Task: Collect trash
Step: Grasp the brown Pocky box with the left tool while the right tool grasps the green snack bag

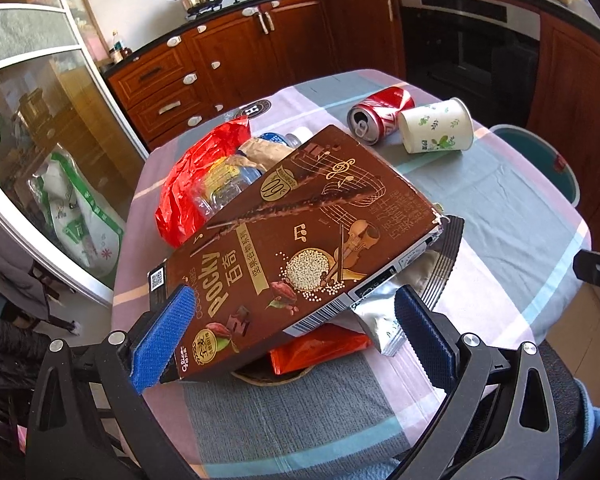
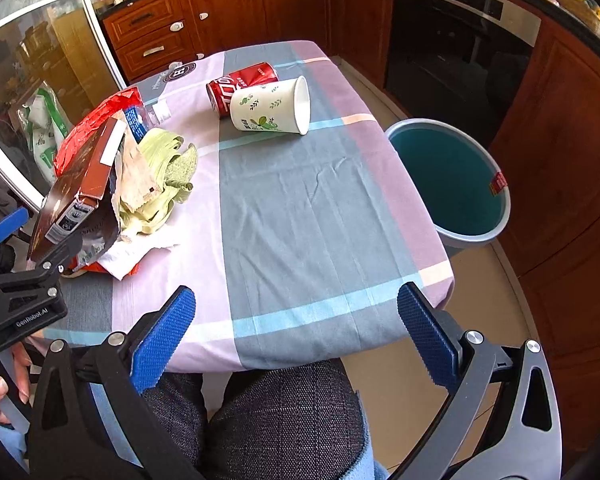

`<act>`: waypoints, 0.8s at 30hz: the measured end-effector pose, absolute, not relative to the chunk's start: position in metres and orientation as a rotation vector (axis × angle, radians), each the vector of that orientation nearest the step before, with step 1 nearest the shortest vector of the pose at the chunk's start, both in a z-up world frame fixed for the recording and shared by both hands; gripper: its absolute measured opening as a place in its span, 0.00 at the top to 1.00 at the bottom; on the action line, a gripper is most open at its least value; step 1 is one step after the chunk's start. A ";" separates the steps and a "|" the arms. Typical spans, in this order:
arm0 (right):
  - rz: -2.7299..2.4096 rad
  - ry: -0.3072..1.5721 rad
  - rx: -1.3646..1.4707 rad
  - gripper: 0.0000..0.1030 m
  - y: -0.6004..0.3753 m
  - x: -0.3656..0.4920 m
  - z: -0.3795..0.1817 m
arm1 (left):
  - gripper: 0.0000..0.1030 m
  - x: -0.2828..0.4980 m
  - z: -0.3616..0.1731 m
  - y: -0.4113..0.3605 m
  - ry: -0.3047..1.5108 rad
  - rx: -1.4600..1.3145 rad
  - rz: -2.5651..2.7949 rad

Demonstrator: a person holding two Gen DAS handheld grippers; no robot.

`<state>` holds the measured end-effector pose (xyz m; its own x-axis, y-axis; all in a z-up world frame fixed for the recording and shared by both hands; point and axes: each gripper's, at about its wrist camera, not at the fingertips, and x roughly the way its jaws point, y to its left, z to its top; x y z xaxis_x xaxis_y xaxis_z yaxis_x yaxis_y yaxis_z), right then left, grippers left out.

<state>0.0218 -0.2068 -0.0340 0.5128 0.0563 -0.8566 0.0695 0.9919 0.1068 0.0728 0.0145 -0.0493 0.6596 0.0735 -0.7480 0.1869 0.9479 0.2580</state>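
Observation:
A brown Pocky box (image 1: 300,232) lies tilted on a heap of trash: a red wrapper (image 1: 188,184), a clear plastic bottle (image 1: 236,180), a silver foil bag (image 1: 380,320) and an orange wrapper (image 1: 316,350). My left gripper (image 1: 294,290) is open around the box's near end; its left pad (image 1: 160,336) overlaps the box corner, and the right pad stands apart. A crushed red can (image 2: 240,84) and a paper cup (image 2: 270,106) on its side lie together farther back. My right gripper (image 2: 296,290) is open over the table's near edge, holding nothing.
The table (image 2: 300,220) has a checked cloth. A teal bin (image 2: 452,184) stands on the floor beside its right edge. Green crumpled material (image 2: 168,168) and white tissue (image 2: 132,256) lie in the heap. A person's knees (image 2: 280,420) are under the near edge. Wooden cabinets and an oven stand behind.

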 end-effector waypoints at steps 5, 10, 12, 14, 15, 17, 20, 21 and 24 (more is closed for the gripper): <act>0.070 1.031 0.164 0.06 -0.194 0.042 -0.033 | 0.03 0.083 -0.060 0.013 0.856 0.376 -0.064; 0.134 1.033 0.156 0.06 -0.175 0.056 -0.032 | 0.03 0.091 -0.063 0.008 0.835 0.419 -0.063; 0.167 1.034 0.167 0.06 -0.170 0.060 -0.033 | 0.03 0.091 -0.065 0.004 0.823 0.444 -0.071; 0.194 1.033 0.177 0.06 -0.165 0.063 -0.034 | 0.09 0.090 -0.065 0.002 0.812 0.452 -0.090; 0.208 1.031 0.182 0.06 -0.163 0.063 -0.035 | 0.17 0.089 -0.064 0.003 0.809 0.439 -0.109; 0.232 1.023 0.190 0.06 -0.160 0.062 -0.035 | 0.44 0.088 -0.058 0.005 0.791 0.424 -0.106; 0.270 1.023 0.204 0.22 -0.156 0.061 -0.035 | 0.57 0.084 -0.040 0.013 0.761 0.363 -0.126; 0.291 1.028 0.212 0.34 -0.154 0.062 -0.035 | 0.59 0.084 -0.034 0.016 0.758 0.345 -0.141; 0.362 1.054 0.246 0.56 -0.144 0.066 -0.038 | 0.63 0.083 -0.018 0.025 0.757 0.305 -0.176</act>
<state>0.0664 -0.1438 -0.0381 0.4434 0.4043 -0.7999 -0.1720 0.9143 0.3668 0.0826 0.0254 -0.0175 0.7151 -0.0475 -0.6974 0.2655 0.9414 0.2081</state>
